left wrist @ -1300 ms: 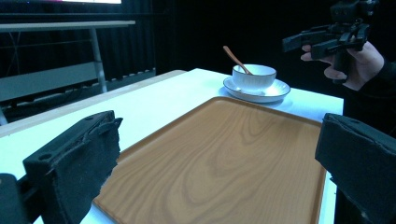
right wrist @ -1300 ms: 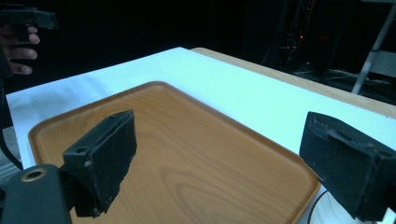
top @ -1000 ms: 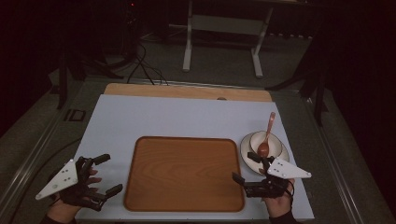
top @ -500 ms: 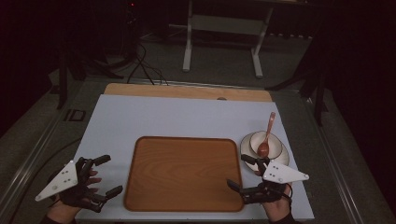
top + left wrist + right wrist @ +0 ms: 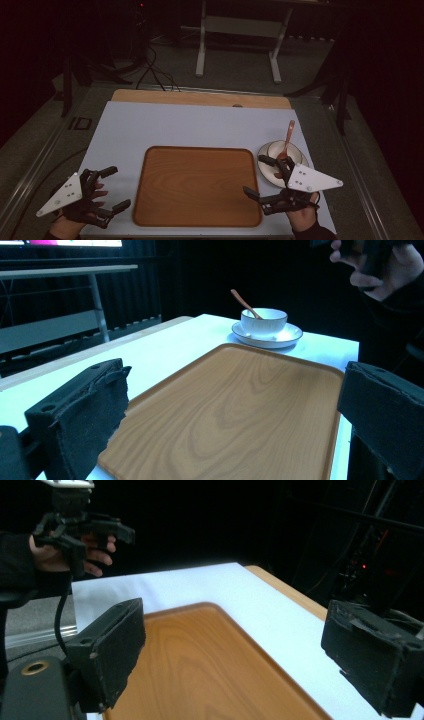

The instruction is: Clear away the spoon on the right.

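A wooden tray [image 5: 197,185] lies in the middle of the white table top. To its right, a white bowl [image 5: 280,149] sits on a saucer [image 5: 265,167] and holds a brown spoon [image 5: 288,135]. My right gripper [image 5: 254,175] hovers open over the tray's right edge, just in front of the saucer, with nothing in it. At the tray's left side my left gripper [image 5: 121,187] is open and empty. The left gripper view looks across the tray [image 5: 240,405] to the bowl [image 5: 264,320] and spoon [image 5: 243,302]. The right gripper view shows the tray [image 5: 200,665] between wide jaws.
The white mat [image 5: 200,125] has bare room behind the tray, with a wooden strip [image 5: 200,97] along the table's far edge. A metal stand [image 5: 237,35] and cables [image 5: 150,70] are on the floor beyond. The left hand and its gripper [image 5: 82,527] appear in the right gripper view.
My right gripper has shifted a little beside the saucer and its jaws stand slightly wider apart. The left gripper, tray and bowl have not moved.
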